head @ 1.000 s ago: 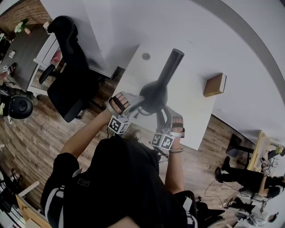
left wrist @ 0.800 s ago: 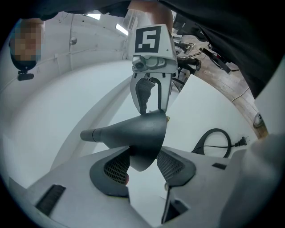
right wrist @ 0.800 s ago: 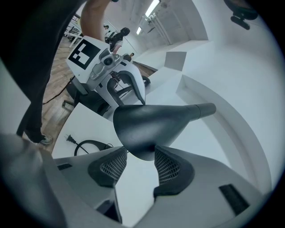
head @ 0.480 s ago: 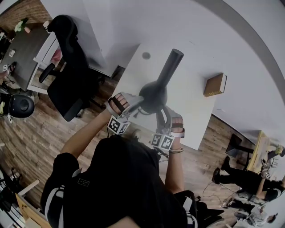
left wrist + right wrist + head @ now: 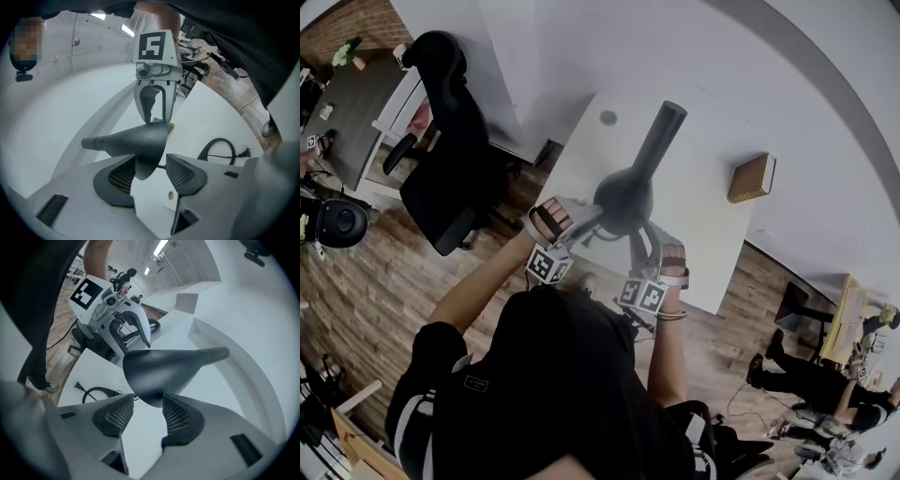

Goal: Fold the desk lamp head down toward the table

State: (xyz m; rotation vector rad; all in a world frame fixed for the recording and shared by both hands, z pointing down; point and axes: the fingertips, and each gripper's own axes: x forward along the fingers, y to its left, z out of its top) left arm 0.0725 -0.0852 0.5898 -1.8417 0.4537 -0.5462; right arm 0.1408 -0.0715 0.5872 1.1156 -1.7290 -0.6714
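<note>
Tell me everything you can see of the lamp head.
The lamp head is a dark matte cone, plastic or metal by its look, flaring from a narrow tube to a wide rim. It hangs on its side, roughly level, above the white desk. The left claw straddles the rim, jaws having just been opening, with a gap beside one pad. The right claw flanks the lower rim; whether its pads press is unclear.

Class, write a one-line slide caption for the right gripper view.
Right tool grips the black lamp head by its rim above the white table.
</note>
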